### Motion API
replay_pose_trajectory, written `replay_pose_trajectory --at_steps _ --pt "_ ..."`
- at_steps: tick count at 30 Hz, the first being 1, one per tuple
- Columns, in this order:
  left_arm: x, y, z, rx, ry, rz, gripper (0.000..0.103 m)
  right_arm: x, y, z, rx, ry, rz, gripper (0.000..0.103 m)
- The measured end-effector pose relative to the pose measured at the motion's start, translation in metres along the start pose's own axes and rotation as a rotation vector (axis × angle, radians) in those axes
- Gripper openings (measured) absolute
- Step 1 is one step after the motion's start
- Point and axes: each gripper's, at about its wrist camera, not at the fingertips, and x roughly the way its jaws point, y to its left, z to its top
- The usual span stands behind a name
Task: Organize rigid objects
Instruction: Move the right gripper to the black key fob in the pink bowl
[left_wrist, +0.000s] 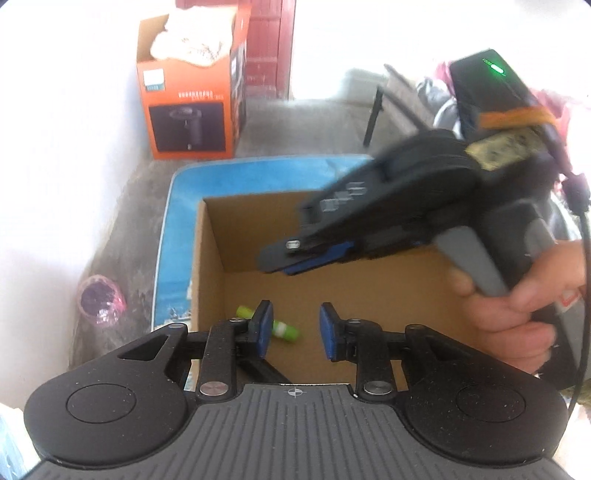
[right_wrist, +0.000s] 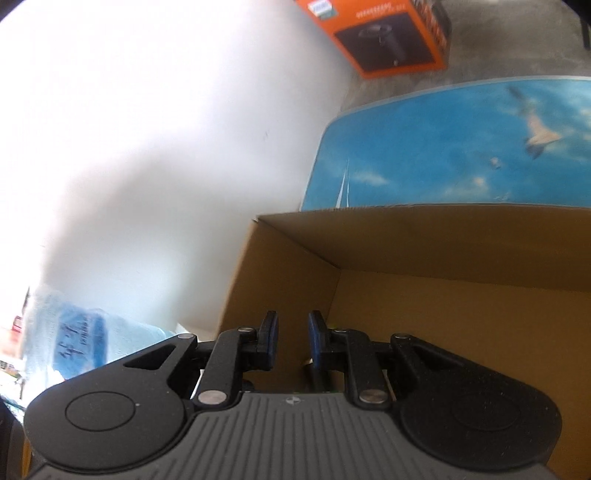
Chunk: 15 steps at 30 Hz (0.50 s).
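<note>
We log: open brown cardboard box (left_wrist: 210, 236), lime-green cylindrical tube (left_wrist: 284, 328) inside; left gripper (left_wrist: 295, 330) released, right gripper (right_wrist: 293, 338) clenched empty.

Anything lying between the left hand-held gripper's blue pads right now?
Nothing is held: in the left wrist view, only bare cardboard box floor shows between the left hand-held gripper pads; the small green tube lies just behind its left pad.
</note>
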Motion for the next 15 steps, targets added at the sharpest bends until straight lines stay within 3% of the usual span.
replay_pose_trajectory --at_steps 5,9,15 --pt "-0.051 -0.013 -0.025 0.010 -0.099 -0.047 0.041 -0.075 0.015 -0.040 -0.068 -0.108 0.060 0.019" --pt "-0.081 -0.025 -0.066 0.022 -0.136 -0.126 0.047 -0.125 0.025 -0.099 -0.134 -0.184 0.073 0.020" --pt "-0.074 -0.045 -0.134 0.001 -0.057 -0.248 0.047 -0.132 0.015 -0.193 -0.136 -0.186 0.009 0.020"
